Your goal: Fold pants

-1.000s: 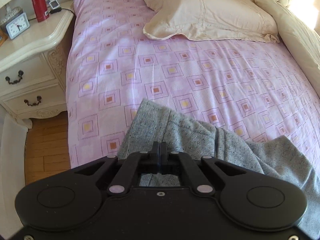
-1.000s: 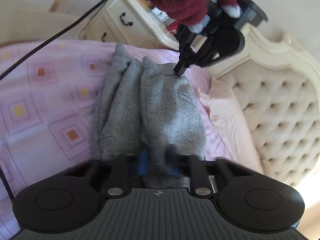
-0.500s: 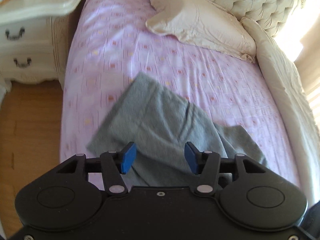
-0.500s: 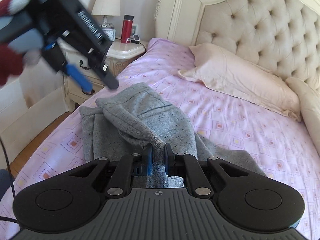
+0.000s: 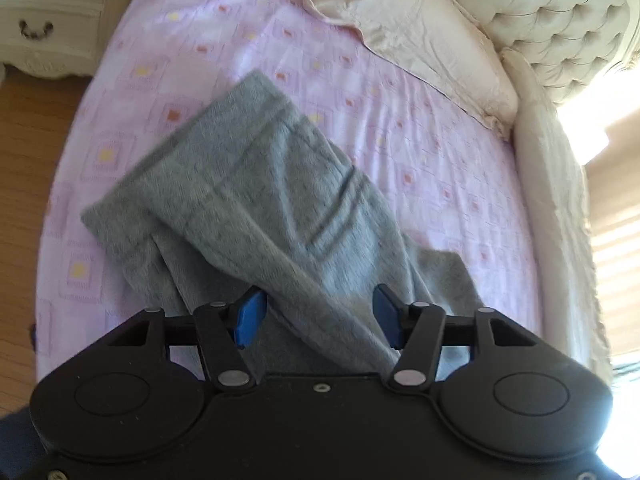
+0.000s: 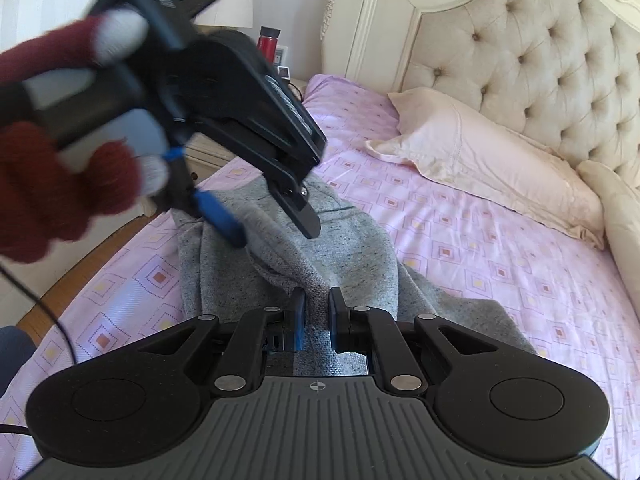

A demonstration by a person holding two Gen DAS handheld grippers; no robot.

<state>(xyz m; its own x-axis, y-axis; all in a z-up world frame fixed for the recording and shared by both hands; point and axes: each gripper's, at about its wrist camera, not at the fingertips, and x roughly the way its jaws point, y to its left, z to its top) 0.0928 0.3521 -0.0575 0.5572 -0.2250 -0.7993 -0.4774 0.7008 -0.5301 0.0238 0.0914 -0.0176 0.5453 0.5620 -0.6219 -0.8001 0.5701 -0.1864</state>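
The grey sweatpants (image 5: 256, 208) are lying in a rumpled, partly doubled-over heap on the pink patterned bedsheet (image 5: 400, 128), closer to the side edge of the bed that faces the nightstand (image 5: 52, 20) than to the far side. One layer is flopped over the other, and a fold runs up off the bed toward the right gripper (image 6: 316, 316), which is pinched down narrow on that ridge of grey fabric, so the cloth is clamped between its blue pads. The left gripper (image 5: 316, 320) sits over the pants with its jaws apart. They've just been closing in a bit, and grey fabric lies in the gap, but the pads (image 5: 248, 316) aren't pressing on it. A hand in a dark red glove (image 6: 52, 184) holds that left tool. A cream pillow (image 6: 492, 164) sits up by the tufted headboard (image 6: 520, 52), well apart from the pants, and a red flask (image 6: 269, 42) stands on the nightstand by the lamp.
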